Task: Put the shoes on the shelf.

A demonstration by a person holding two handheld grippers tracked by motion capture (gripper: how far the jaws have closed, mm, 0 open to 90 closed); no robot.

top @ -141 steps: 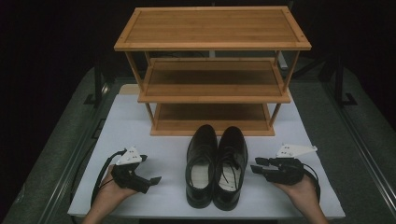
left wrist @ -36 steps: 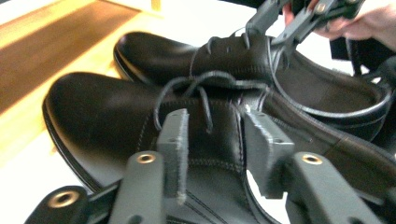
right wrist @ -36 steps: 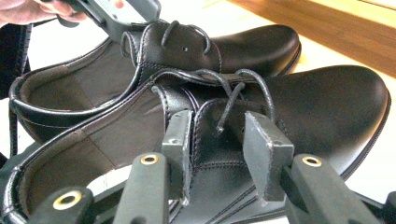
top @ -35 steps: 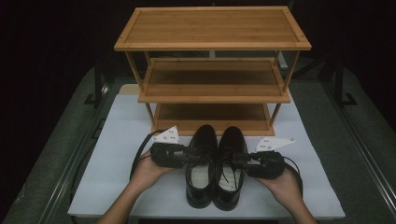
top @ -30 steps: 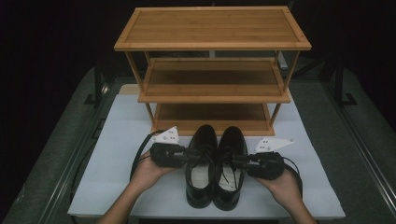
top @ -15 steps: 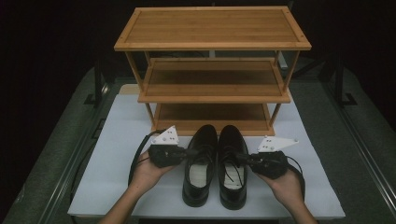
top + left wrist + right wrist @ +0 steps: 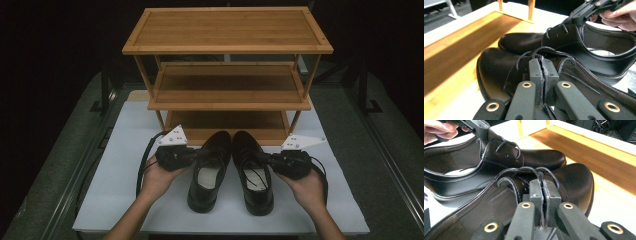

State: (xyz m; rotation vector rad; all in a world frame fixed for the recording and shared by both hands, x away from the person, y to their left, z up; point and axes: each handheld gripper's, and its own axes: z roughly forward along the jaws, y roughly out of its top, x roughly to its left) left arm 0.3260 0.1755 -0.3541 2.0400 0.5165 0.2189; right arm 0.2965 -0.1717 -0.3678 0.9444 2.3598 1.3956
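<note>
**High view: both grippers clamped on the shoes**

I am holding the left gripper (image 7: pixel 200 154) pinched tight on the lace-side edge of the left shoe (image 7: pixel 207 170); the left gripper view is showing its jaws pressed together on the leather. I am clamping the right gripper (image 7: pixel 264 159) likewise on the right shoe (image 7: pixel 254 172). Both shoes are sitting on the white mat (image 7: pixel 125 165), slightly apart, toes touching the bamboo rack (image 7: pixel 227 50).

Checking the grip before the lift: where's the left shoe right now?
In the high view the left shoe sits on the white mat before the rack, beside the right shoe, the left gripper shut on its upper.
</note>
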